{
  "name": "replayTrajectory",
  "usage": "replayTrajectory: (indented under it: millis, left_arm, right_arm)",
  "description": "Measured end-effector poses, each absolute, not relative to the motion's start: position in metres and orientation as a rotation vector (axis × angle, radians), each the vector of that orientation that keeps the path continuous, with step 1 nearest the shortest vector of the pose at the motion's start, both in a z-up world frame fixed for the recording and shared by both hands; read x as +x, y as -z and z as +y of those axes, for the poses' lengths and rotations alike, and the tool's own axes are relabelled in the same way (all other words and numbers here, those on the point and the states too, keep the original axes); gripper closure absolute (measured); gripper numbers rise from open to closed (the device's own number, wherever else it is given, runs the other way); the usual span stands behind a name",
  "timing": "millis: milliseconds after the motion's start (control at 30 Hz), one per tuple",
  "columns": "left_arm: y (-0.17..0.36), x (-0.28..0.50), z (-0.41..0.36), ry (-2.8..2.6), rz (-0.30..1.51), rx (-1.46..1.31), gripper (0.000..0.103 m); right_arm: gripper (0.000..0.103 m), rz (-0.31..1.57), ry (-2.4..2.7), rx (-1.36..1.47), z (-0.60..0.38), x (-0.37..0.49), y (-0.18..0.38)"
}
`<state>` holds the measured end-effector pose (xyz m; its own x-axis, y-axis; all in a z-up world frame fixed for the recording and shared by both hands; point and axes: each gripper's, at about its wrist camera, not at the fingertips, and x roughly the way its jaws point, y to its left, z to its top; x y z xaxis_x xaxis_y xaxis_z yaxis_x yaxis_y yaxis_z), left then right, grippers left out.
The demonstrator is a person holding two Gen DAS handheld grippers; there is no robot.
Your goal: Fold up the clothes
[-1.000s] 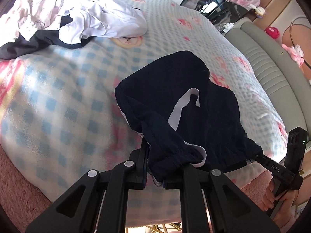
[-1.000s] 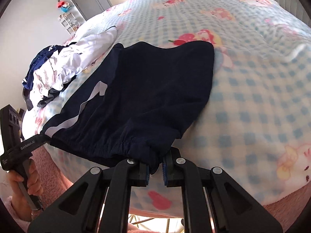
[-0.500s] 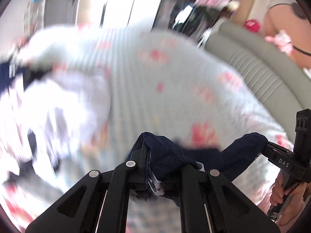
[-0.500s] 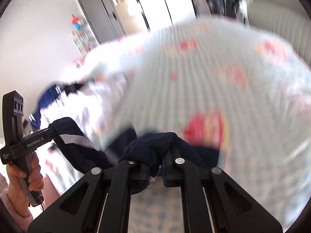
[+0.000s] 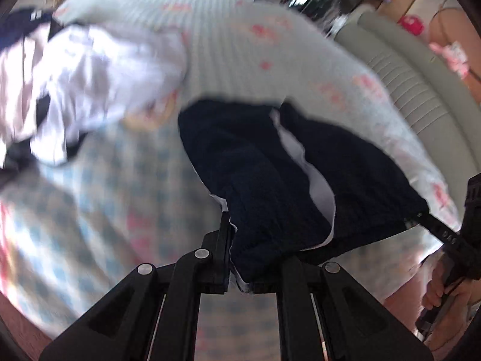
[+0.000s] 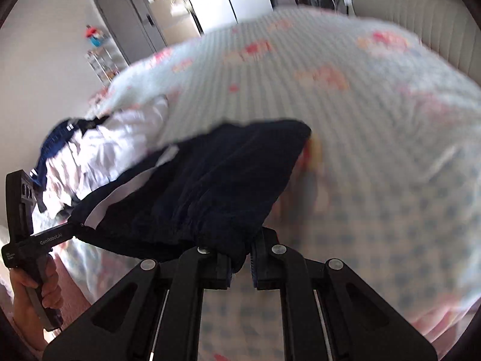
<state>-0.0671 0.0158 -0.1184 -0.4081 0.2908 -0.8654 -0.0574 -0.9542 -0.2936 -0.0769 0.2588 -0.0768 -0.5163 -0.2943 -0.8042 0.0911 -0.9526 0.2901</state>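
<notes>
While blurred | left tongs (image 5: 240,258) clamp navy shorts (image 5: 264,180) waistband | right tongs (image 6: 242,258) clamp other end

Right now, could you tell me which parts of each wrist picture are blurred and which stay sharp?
Left wrist view: the checked blanket and the pile of clothes are smeared by motion, while the left gripper and the navy shorts stay fairly crisp. Right wrist view: the blanket is streaked, while the right gripper is sharp; fisheye bends both.

light: bright daylight | blur: heavy motion smear in both views | edges: fisheye curve, dark corners
</notes>
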Motion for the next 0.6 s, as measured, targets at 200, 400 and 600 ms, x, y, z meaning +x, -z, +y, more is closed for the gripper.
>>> replayTrajectory:
  millis: [200, 400, 600]
  left_arm:
    - [0.162, -0.034, -0.001, -2.426, -0.43, -1.599, 0.094]
    - [0.137, -0.037, 0.003, -2.47, -0.368, -1.478, 0.094]
    - [0.12, -0.037, 0.01, -2.477, -0.202, -1.406, 0.094]
  right_arm:
    - [0.095, -0.333, 2.49, 1.563, 0.256, -0.048, 0.149]
    - [0.095, -0.342, 2.56, 1.421, 0.26, -0.035, 0.119]
    - [0.095, -0.303, 2.569, 1.39, 0.251, -0.03, 0.11]
